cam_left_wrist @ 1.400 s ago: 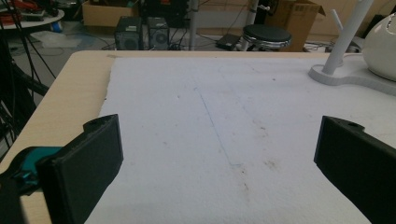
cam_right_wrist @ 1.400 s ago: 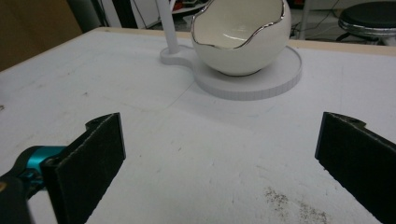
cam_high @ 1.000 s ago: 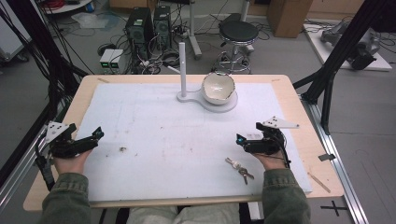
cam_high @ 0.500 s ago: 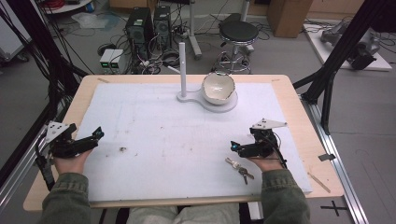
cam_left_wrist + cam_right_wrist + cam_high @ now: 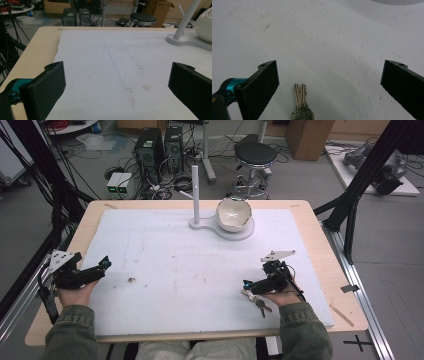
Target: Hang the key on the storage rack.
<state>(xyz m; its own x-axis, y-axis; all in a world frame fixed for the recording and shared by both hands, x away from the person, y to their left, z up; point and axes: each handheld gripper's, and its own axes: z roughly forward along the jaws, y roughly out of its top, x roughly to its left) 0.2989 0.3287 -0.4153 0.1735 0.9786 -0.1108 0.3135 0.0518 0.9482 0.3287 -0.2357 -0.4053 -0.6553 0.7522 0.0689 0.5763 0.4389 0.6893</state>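
A lab: computer towers (image 5: pixel 159 150), tangled cables (image 5: pixel 30 170), rig frame (image 5: pixel 372 167).

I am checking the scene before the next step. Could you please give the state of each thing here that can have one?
left tool: open, empty, low over the white mat.
right tool: open, empty, over the keys.
keys: lying flat on the mat between the right jaws, not gripped.
bowl: tilted on its stand, looks empty.
white post: upright, nothing hanging on it.

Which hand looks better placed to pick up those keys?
The right. Its tongs stand open on either side of the keys, which lie on the white mat. The left tongs rest far across the table.
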